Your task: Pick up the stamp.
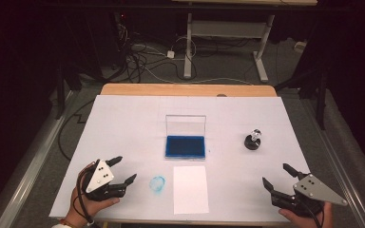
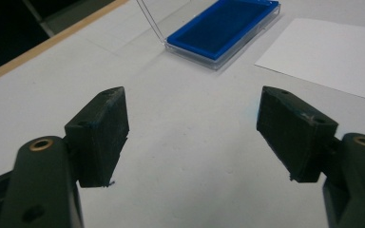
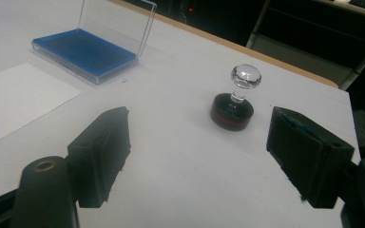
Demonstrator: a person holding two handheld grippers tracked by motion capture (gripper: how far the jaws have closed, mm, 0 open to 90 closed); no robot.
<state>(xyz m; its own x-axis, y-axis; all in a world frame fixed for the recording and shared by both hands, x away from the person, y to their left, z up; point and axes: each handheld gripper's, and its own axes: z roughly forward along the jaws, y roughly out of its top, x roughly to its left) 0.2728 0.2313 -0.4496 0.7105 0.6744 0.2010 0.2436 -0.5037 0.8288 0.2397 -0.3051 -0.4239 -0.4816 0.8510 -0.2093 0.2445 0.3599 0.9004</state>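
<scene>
Seemingly at the very start: stamp untouched, upright right of open ink pad; paper sheet blank, though faint blue smudge beside. Left gripper and right gripper wide, empty, near table's front edge.

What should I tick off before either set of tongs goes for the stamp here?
1. Ink pad lid open, blue surface exposed: ok.
2. Stamp upright on its base, clear knob on top, standing apart from the ink pad: ok.
3. Right tongs open and holding nothing, stamp ahead between the jaws in the right gripper view: ok.
4. Left tongs open and holding nothing: ok.
5. White paper sheet flat in front of the ink pad, nothing on it: ok.
6. Blue smear on the table cover left of the sheet, wet or dry: cannot tell.
</scene>
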